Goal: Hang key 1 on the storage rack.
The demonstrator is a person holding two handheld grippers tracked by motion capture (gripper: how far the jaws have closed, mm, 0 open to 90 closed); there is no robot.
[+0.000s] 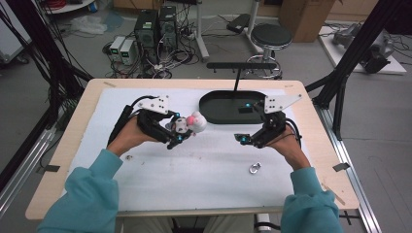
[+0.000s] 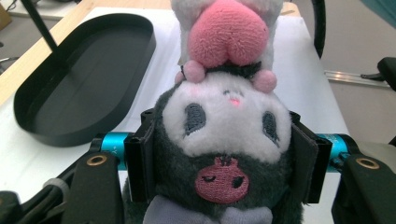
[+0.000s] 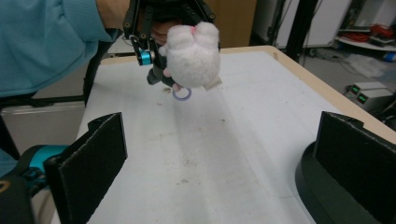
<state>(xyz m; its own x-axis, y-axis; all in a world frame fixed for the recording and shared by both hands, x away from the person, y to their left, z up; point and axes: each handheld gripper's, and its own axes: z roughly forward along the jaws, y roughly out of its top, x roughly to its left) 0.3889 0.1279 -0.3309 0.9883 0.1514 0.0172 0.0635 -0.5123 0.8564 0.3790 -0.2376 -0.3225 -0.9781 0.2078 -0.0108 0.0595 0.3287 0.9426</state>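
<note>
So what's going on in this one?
A person at a table works a hand-held gripper in each hand. The left hand-held gripper is shut on a small plush toy, gripping its dark body from both sides and holding it above the white mat. The right hand-held gripper is open with nothing between its jaws, beside the black oval tray. The tray looks empty. A small metal piece lies on the mat near the right hand.
</note>
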